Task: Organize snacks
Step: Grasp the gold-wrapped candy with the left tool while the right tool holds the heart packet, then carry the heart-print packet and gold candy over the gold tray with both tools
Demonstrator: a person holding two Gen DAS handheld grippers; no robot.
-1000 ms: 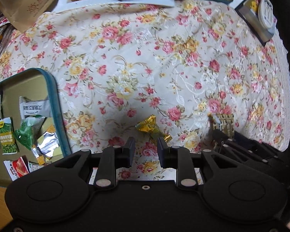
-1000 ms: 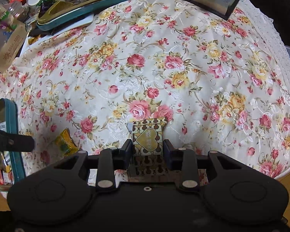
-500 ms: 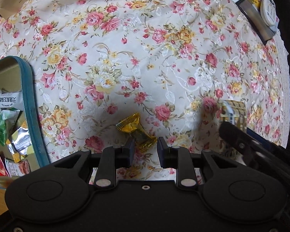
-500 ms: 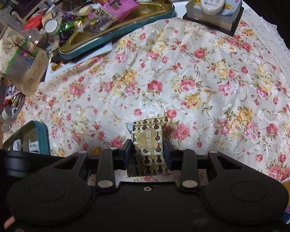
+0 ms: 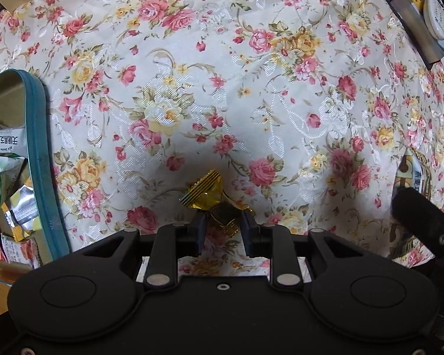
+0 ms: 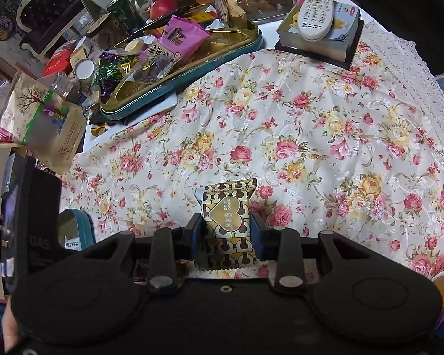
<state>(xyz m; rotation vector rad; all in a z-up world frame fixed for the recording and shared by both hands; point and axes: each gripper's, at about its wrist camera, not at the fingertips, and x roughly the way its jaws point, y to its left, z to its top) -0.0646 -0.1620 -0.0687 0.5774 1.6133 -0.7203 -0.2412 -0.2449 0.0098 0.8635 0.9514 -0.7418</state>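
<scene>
Floral-printed cloth (image 5: 222, 88) covered the table as the left gripper (image 5: 222, 230), having closed in over the past second, straddled a crinkled gold foil candy (image 5: 205, 190), jaws apart, low in frame. The right gripper (image 6: 226, 232) stayed clamped on a gold heart-patterned packet (image 6: 226, 213), bound perhaps for the teal-rimmed tin tray (image 5: 40, 136) at left.

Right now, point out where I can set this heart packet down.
Free: floral cloth between the far tin tray and the heart packet in the right gripper. Crowded: that tray, the near tin, and around the gold candy.
</scene>
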